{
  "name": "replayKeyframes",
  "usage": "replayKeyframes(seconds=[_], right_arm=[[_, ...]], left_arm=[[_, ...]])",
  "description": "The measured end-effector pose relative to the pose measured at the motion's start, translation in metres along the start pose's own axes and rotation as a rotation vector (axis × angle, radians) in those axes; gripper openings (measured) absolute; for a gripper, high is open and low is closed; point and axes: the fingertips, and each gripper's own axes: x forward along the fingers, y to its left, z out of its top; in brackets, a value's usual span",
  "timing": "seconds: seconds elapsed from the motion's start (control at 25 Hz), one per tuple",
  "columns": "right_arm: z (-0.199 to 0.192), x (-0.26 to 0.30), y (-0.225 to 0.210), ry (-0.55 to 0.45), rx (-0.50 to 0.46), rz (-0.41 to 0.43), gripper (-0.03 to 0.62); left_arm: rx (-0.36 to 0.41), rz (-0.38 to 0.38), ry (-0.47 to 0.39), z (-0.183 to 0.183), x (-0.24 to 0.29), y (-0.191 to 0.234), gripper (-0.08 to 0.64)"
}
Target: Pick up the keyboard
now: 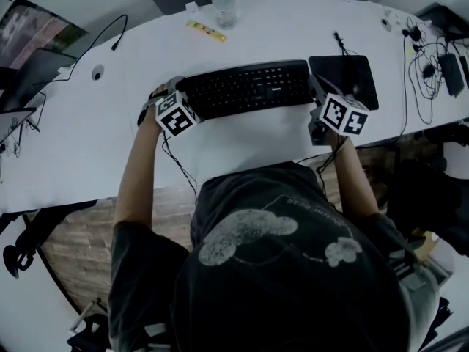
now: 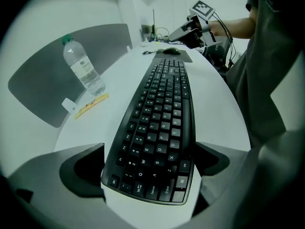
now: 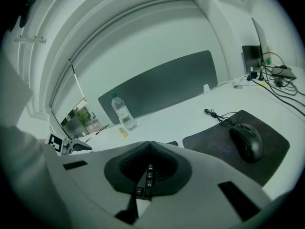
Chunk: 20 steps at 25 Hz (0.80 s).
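Observation:
A black keyboard lies flat on the white desk, in front of the person. My left gripper is at the keyboard's left end and points steeply down. In the left gripper view, its jaws stand wide open on either side of that end of the keyboard, and the pads are clear of it. My right gripper hovers at the keyboard's right end, beside the mouse pad. Its jaws are shut tip to tip, and a few keys show through the hollow behind them.
A water bottle and a yellow strip sit at the desk's far side. A dark mouse pad with a mouse lies right of the keyboard. Cables and adapters crowd the desk's right end.

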Motion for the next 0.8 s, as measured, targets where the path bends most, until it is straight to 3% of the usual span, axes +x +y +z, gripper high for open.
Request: replayKeyframes(seconds=[0.2, 0.36, 0.68, 0.76, 0.8], right_arm=[[-0.002, 0.004, 0.004, 0.006, 0.009, -0.011, -0.011], [-0.001, 0.007, 0.005, 0.011, 0.013, -0.021, -0.011], [0.004, 0.010, 0.003, 0.013, 0.015, -0.036, -0.011], [0.005, 0.011, 0.002, 0.014, 0.014, -0.039, -0.011], [0.006, 0.011, 0.002, 0.015, 0.014, -0.040, -0.011]], left_arm=[[-0.002, -0.113, 0.021, 0.000, 0.009, 0.004, 0.583], [0.065, -0.128, -0.001, 0.014, 0.011, 0.015, 0.584], [0.128, -0.212, 0.059, 0.019, 0.026, 0.025, 0.586], [0.129, -0.253, 0.098, 0.017, 0.028, 0.020, 0.588], [0.094, -0.319, 0.154, 0.009, 0.024, 0.007, 0.588]])
